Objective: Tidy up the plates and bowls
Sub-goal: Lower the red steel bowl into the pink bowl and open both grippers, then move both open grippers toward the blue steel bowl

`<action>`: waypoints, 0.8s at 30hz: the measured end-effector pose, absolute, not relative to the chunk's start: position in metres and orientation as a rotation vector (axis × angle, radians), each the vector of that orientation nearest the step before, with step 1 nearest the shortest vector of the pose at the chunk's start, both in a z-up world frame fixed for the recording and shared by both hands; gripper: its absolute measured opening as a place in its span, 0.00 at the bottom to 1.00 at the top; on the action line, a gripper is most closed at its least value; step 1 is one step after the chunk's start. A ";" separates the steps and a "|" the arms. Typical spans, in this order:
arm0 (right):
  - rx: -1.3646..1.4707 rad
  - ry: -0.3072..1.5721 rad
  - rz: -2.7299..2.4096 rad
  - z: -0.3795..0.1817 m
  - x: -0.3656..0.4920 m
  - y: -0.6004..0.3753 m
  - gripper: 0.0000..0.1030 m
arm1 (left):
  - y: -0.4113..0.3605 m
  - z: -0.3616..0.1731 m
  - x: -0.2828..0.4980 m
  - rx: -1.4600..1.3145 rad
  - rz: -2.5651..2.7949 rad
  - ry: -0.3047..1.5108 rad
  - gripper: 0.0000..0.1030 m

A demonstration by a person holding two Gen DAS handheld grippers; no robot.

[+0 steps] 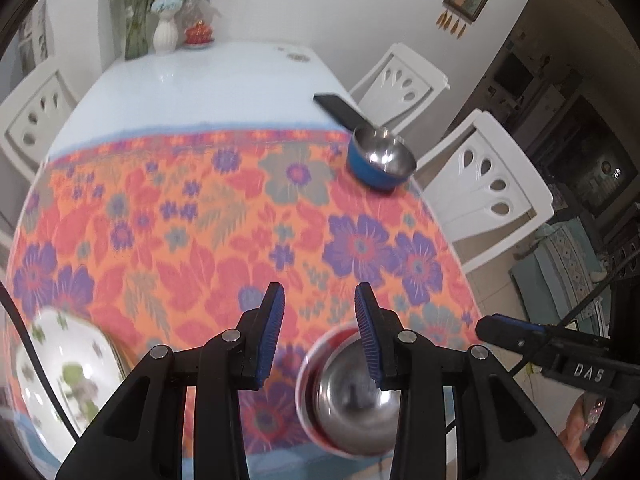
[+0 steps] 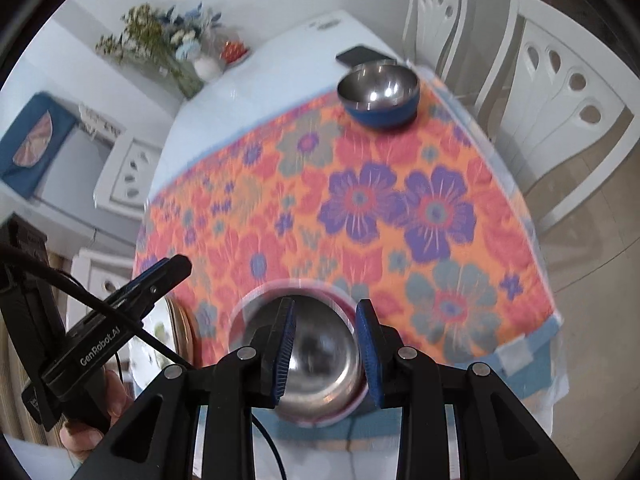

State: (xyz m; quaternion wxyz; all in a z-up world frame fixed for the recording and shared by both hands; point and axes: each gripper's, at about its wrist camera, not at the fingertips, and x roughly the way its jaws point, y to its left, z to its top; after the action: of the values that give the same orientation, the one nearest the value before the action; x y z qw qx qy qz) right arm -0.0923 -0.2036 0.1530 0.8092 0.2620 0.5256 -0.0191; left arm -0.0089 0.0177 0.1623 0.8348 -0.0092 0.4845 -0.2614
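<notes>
A steel bowl with a red outside [image 1: 352, 400] stands on the flowered cloth near the table's front edge. It lies below and behind my left gripper [image 1: 319, 294], whose jaws are open with nothing between the pads. The right wrist view shows the same bowl [image 2: 320, 372] under my right gripper [image 2: 325, 308], also open, its pads above the bowl and off its rim. A white plate with a flower pattern [image 1: 68, 376] sits at the front left, and its gold edge [image 2: 180, 328] shows beside the left gripper [image 2: 160, 276]. A blue-sided steel bowl [image 1: 380, 158] [image 2: 378, 92] stands at the far right corner.
A dark phone [image 1: 340, 110] lies just behind the blue bowl. Vases of flowers [image 1: 164, 32] stand at the table's far end. White chairs [image 1: 486, 188] line the right side and another [image 1: 36, 120] the left. The flowered cloth [image 1: 200, 220] covers the near half of the table.
</notes>
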 end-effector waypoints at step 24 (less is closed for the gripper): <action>0.665 1.058 -0.242 0.137 0.044 -0.337 0.50 | -0.096 0.174 0.147 0.032 -0.682 1.002 0.65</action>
State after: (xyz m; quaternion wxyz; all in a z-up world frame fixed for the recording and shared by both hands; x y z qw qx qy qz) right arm 0.0440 -0.3368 0.1368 0.8044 0.3104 0.4939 -0.1128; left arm 0.1475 -0.0964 0.1736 0.8217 0.0149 0.4708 -0.3207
